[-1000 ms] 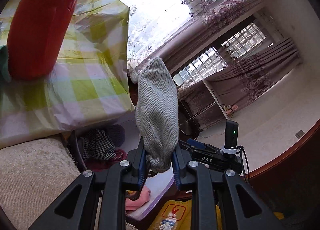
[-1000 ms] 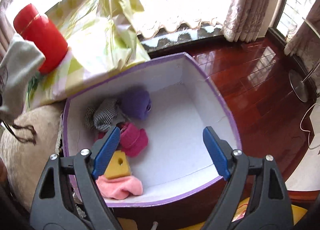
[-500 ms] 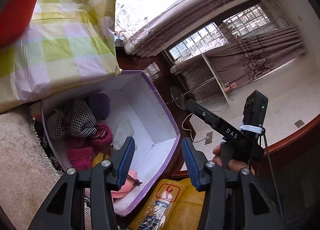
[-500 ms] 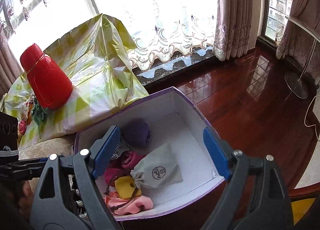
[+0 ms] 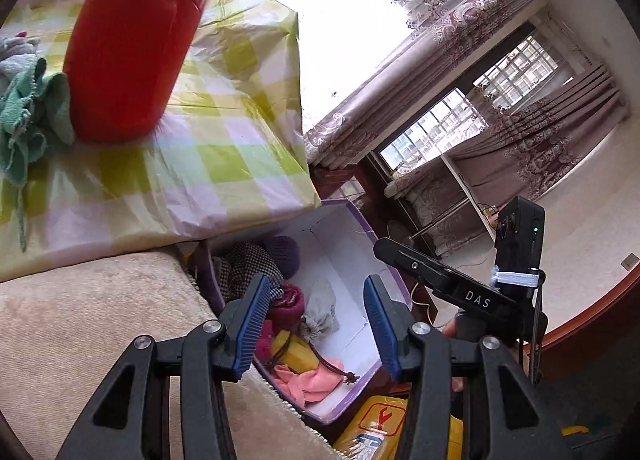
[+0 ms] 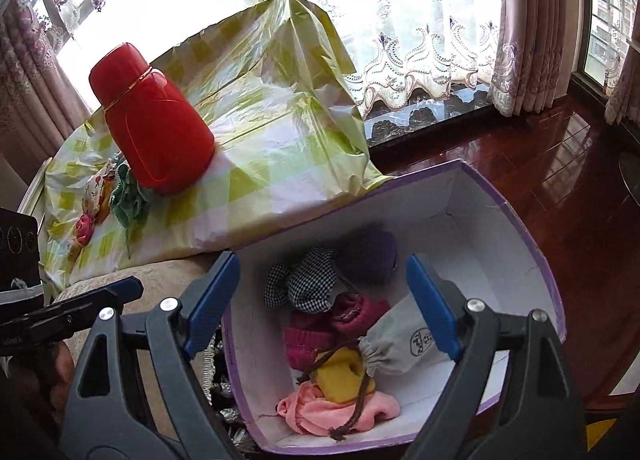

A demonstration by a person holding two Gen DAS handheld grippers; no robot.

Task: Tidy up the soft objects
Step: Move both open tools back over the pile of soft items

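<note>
A purple-edged white box [image 6: 516, 219] on the floor holds a grey drawstring pouch [image 6: 404, 344], a pink cloth [image 6: 340, 408], a yellow sponge [image 6: 340, 376], a magenta knit piece [image 6: 344, 320], a checked cloth [image 6: 304, 284] and a purple hat [image 6: 372, 252]. The box [image 5: 360, 219] and the pouch [image 5: 320, 312] also show in the left wrist view. My left gripper [image 5: 314, 328] is open and empty above the box's near edge. My right gripper [image 6: 324, 308] is open and empty over the box. A green cloth [image 5: 28, 119] and a floral soft item [image 6: 86, 227] lie on the checked tablecloth.
A red bottle [image 6: 156, 127] stands on the yellow-green checked tablecloth [image 6: 260, 163] beside the box. A beige cushion [image 5: 80, 320] lies under my left gripper. A yellow package [image 5: 384, 424] sits below the box. Dark wooden floor [image 6: 580, 187] lies to the right.
My left gripper has opened and let go of the grey pouch, which now lies in the box. The left gripper has drawn back toward the table. My right gripper stayed open over the box.
</note>
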